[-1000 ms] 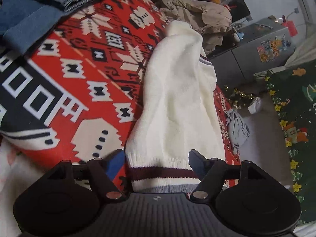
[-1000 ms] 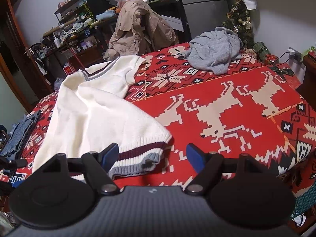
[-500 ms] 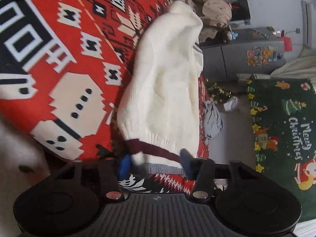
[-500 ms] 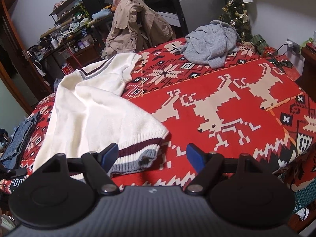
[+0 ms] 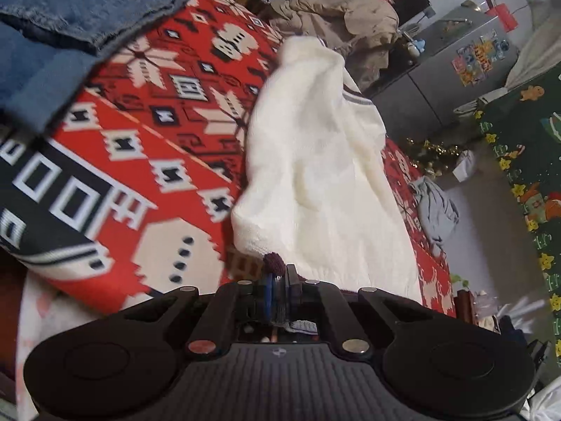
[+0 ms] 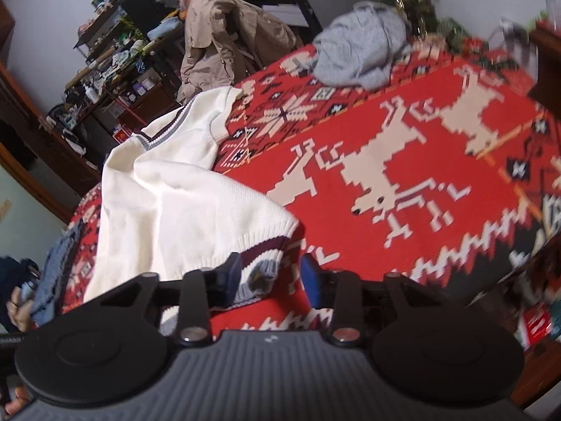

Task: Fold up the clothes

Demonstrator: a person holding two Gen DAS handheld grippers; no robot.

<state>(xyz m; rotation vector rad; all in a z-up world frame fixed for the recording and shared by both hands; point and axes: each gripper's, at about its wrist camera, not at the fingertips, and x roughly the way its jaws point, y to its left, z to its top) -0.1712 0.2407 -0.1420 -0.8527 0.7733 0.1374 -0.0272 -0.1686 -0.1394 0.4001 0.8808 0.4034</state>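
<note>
Sweater (image 5: 315, 175), cream knit with a ribbed maroon-and-grey hem, lies crumpled on the red patterned blanket (image 5: 147, 147), collar toward twelve o'clock. Left tool (image 5: 278, 280), spread a second ago, now pinches the hem's maroon corner. Right tool (image 6: 271, 273) is closing, narrower than before, the striped hem corner between its blue pads, not yet pressed

Red patterned blanket (image 6: 438, 161), tan jacket (image 6: 228, 28) behind.
</note>
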